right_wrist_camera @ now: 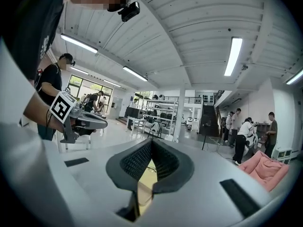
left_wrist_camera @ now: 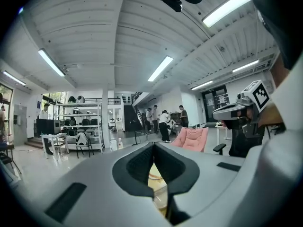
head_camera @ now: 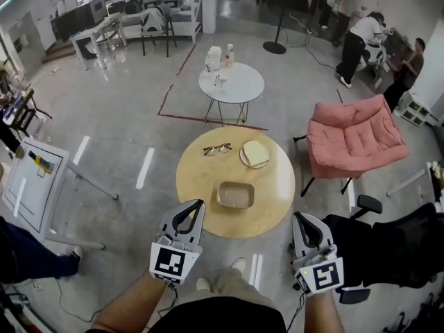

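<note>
Both grippers hover at the near edge of a round wooden table (head_camera: 201, 186), pointing forward. The left gripper (head_camera: 197, 205) is shut with nothing between its jaws; in its own view the pads meet at the left gripper (left_wrist_camera: 153, 146). To the right, the right gripper (head_camera: 300, 218) is also shut and holds nothing, as the right gripper (right_wrist_camera: 151, 144) shows in its own view. On the table lie a rectangular tray (head_camera: 235, 195), a pair of glasses (head_camera: 217, 149) and a plate with bread (head_camera: 254, 154). The tray is nearest the left gripper, and neither gripper touches anything.
A small white round table (head_camera: 239, 87) with bottles stands beyond the wooden one. A pink armchair (head_camera: 355, 137) is at the right, with a black office chair (head_camera: 388, 245) beside the right gripper. A white tilted board (head_camera: 31, 182) stands at the left. Several people are at the back right.
</note>
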Action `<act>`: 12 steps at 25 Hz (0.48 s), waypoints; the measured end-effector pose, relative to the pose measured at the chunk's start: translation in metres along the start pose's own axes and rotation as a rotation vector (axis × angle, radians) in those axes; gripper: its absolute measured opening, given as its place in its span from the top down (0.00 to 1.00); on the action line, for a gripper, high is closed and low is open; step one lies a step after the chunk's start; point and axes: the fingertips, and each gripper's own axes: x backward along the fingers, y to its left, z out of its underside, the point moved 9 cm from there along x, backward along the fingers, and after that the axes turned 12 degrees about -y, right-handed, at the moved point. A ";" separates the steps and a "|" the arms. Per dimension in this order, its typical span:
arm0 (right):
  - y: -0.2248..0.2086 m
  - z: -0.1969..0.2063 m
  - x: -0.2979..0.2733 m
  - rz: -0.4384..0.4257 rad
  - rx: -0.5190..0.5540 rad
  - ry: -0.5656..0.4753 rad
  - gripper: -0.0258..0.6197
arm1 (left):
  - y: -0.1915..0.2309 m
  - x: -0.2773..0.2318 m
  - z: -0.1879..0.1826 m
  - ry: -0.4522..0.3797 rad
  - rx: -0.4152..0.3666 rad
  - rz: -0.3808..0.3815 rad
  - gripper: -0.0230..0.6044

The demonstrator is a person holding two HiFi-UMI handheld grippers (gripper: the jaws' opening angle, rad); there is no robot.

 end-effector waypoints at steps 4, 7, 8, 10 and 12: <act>-0.021 -0.004 -0.012 -0.007 0.018 -0.015 0.94 | -0.003 -0.022 0.002 0.004 0.001 -0.002 0.94; -0.043 -0.005 -0.020 -0.012 0.024 -0.027 0.94 | -0.002 -0.038 -0.001 0.003 -0.003 -0.017 0.94; -0.050 -0.005 -0.022 -0.014 0.025 -0.034 0.94 | -0.002 -0.044 -0.002 0.002 -0.008 -0.022 0.94; -0.067 -0.005 -0.024 -0.013 0.016 -0.048 0.94 | -0.004 -0.055 -0.006 -0.002 -0.014 -0.036 0.94; -0.081 -0.003 -0.024 -0.016 0.001 -0.055 0.94 | -0.008 -0.065 -0.010 0.004 -0.024 -0.047 0.94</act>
